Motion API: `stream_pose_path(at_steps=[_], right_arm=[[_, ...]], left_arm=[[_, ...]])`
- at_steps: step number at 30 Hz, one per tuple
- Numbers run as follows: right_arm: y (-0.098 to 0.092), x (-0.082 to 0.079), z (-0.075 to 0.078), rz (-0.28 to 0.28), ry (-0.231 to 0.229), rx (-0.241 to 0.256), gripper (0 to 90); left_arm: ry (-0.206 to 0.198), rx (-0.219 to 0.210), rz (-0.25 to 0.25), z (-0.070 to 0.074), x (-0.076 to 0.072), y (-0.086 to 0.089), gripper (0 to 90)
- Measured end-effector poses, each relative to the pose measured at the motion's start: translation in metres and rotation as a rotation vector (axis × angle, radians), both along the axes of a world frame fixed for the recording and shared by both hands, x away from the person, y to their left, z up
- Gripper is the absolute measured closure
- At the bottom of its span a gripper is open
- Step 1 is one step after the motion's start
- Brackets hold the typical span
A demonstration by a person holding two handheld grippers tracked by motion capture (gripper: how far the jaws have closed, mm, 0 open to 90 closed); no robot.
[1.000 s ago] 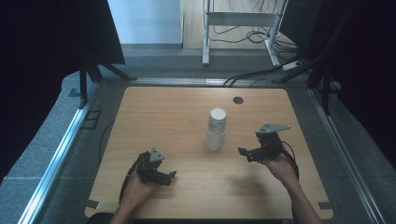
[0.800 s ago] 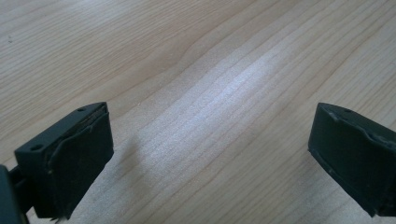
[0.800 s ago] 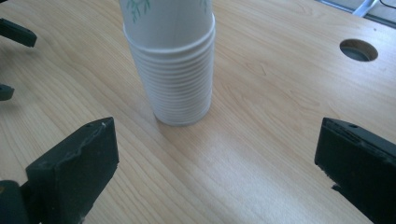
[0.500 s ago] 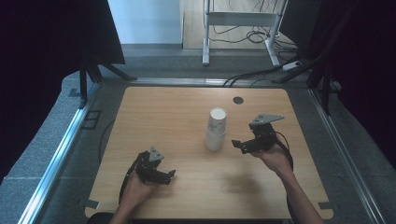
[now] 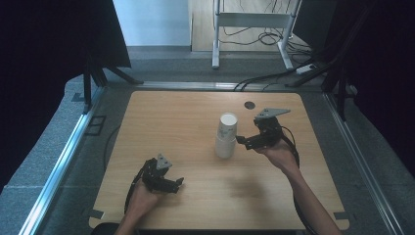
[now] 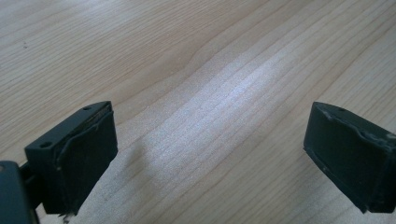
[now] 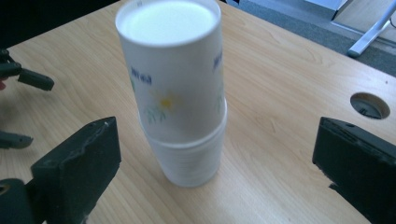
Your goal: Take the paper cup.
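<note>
We recorded that the right tongs (image 5: 243, 140) had advanced across the tabletop (image 5: 176, 122) over the preceding second, from a position well to the right of the paper cup stack (image 5: 226, 135) to one just beside it. Their tips stood at the stack's lower half without touching it. In the right gripper view the jaws stood wide apart, with the stack (image 7: 180, 93) between and beyond them and nothing grasped. We judged this to be the approach to a grasp, not yet closed; the stack itself had not shifted.

The left tongs (image 5: 176, 183) had remained where they were, near the front edge and well apart from the stack. In the left gripper view their jaws were likewise spread over bare wood (image 6: 210, 93), released and idle.

The stack stood upright, slightly right of the tabletop's centre. It consisted of white paper cups nested mouth-down: the uppermost showed its flat base upward and bore a yellow flower print with small blue lettering (illegible to us), while the rims of the cups beneath formed a ribbed band at the foot. We could not count the cups.
</note>
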State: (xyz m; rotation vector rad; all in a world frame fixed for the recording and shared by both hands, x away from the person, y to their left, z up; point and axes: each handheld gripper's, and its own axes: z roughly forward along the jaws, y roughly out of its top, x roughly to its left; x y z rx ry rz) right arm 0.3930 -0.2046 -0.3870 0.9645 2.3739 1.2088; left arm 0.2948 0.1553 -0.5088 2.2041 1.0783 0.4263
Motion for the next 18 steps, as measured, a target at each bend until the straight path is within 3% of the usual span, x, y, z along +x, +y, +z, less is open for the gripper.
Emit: stream_pose_path(at_steps=[18], right_arm=[[0.039,0.022,0.024,0.051,0.01,0.001,18.3]], left_arm=[[0.003,0.02,0.001,0.0,0.0,0.0,4.6]])
